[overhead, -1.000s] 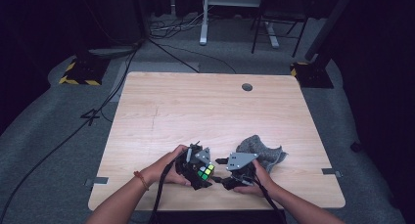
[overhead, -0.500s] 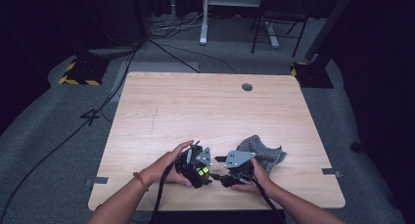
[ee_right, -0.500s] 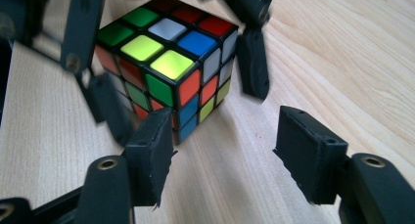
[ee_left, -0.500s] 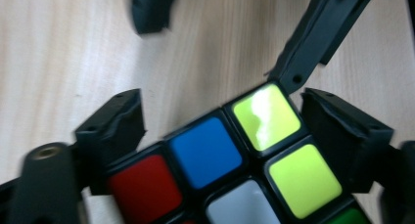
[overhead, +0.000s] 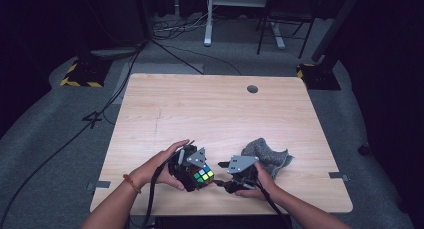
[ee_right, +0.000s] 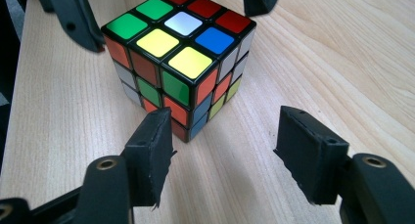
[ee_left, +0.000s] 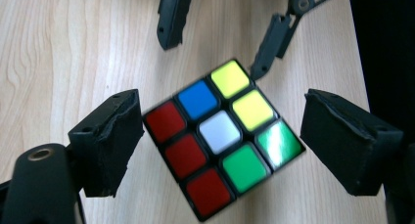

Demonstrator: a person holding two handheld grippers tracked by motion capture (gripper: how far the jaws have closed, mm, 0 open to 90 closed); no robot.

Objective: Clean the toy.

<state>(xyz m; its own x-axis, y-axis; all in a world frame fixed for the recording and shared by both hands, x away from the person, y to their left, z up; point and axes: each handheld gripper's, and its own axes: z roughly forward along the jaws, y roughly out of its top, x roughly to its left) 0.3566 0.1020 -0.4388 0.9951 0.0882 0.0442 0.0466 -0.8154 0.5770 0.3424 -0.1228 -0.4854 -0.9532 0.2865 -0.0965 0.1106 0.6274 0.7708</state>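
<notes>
From above, one scrambled puzzle cube (overhead: 201,174) sits at the near edge of the wooden table (overhead: 215,114), between two hand-held tools: the left gripper (overhead: 192,165) over it, the right gripper (overhead: 231,175) just to its right, one grey cloth (overhead: 267,156) beyond. In the left gripper view, its fingers (ee_left: 110,136), which have just been shifting, flank the cube (no contact). In the right gripper view, the fingers (ee_right: 149,153) stand released, the cube just ahead.

Cube (ee_left: 222,138) edges motion-blurred — grey cloth (overhead: 267,156) partly behind the right gripper (overhead: 220,181).
</notes>
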